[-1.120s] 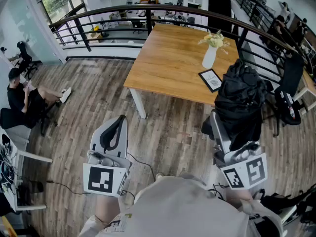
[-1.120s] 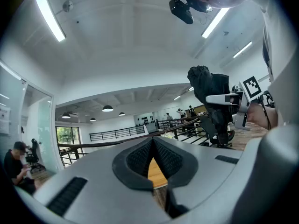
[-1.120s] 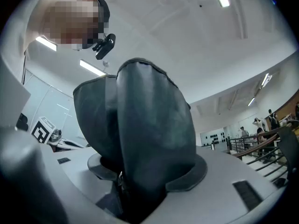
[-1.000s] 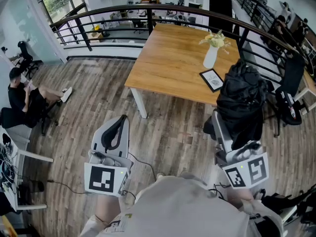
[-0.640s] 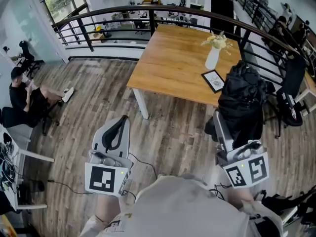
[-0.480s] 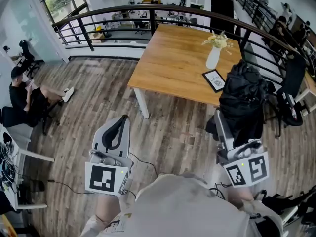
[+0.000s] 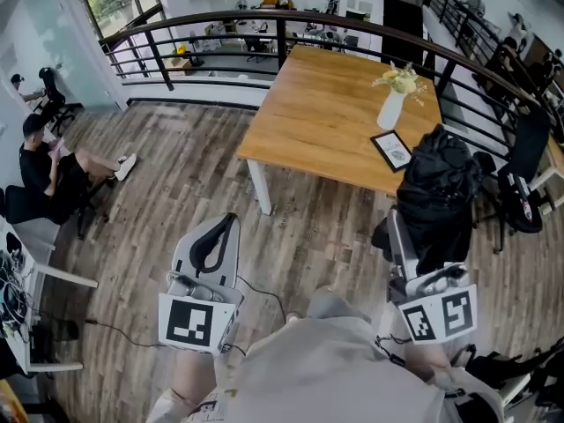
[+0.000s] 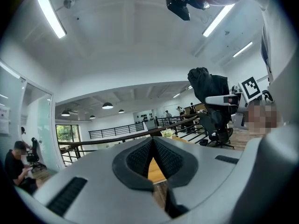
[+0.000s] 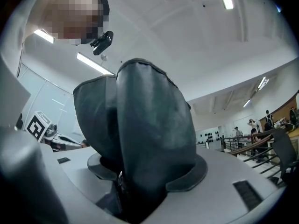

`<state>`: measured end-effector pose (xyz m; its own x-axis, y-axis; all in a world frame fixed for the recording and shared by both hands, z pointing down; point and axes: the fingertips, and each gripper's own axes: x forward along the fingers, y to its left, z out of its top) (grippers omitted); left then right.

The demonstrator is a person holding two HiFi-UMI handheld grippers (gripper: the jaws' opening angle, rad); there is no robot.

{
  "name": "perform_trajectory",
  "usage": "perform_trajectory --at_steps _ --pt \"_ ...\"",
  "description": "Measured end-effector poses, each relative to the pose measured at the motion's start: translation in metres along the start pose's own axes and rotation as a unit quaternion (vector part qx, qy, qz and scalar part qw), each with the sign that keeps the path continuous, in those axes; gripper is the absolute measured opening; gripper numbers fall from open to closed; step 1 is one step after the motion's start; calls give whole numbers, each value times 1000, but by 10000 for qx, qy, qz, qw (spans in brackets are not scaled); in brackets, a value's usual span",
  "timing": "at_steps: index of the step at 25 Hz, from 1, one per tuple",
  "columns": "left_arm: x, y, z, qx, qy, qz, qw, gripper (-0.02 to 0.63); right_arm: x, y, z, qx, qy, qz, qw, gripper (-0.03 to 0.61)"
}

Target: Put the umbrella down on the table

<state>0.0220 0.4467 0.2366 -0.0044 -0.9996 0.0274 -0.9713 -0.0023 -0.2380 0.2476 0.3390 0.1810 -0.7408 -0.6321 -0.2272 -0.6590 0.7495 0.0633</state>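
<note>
A folded black umbrella stands upright in my right gripper, which is shut on its lower part; the bundle fills the right gripper view between the two pads. It hangs over the wooden floor, just off the near right corner of the wooden table. My left gripper is lower left over the floor, shut with nothing in it, its pads pressed together. The left gripper view also catches the umbrella off to the right.
On the table stand a white vase with flowers and a small dark picture frame. A black railing curves behind it. A person sits at the left. A black office chair stands at the right. A cable lies on the floor.
The table has drawn a little nearer and lower in the head view. Both grippers sit slightly lower in the picture, and the right one still holds the umbrella upright.
</note>
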Motion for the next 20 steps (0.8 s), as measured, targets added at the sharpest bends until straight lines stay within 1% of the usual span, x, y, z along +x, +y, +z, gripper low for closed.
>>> perform_trajectory --at_steps 2,4,6,7,9,11,12,16,20 --pt "5 6 -11 -85 134 13 9999 17 9 2 -12 12 77 3 10000 273" --pt "15 12 -19 -17 71 -6 10000 17 19 -1 -22 8 150 -20 9999 273" --pt "27 16 -24 -33 64 -31 10000 17 30 -6 -31 -24 201 -25 9998 273" --pt "34 18 -26 -64 35 -1 10000 17 36 -9 -36 -50 224 -19 9997 273" --pt "50 26 -27 -215 -159 170 9995 17 50 -18 -49 -108 267 -7 9996 273" --pt "73 33 -29 -460 -319 315 9979 17 66 -33 -62 -116 286 -20 9995 273" --pt "85 33 -32 -540 -331 328 9975 16 75 -41 -67 -96 289 -28 9995 273" --pt "137 37 -44 -525 -187 179 9983 17 115 -64 -83 -64 295 19 9995 273" --pt "195 62 -50 -765 -131 265 9966 17 163 -96 -109 105 447 48 9989 273"
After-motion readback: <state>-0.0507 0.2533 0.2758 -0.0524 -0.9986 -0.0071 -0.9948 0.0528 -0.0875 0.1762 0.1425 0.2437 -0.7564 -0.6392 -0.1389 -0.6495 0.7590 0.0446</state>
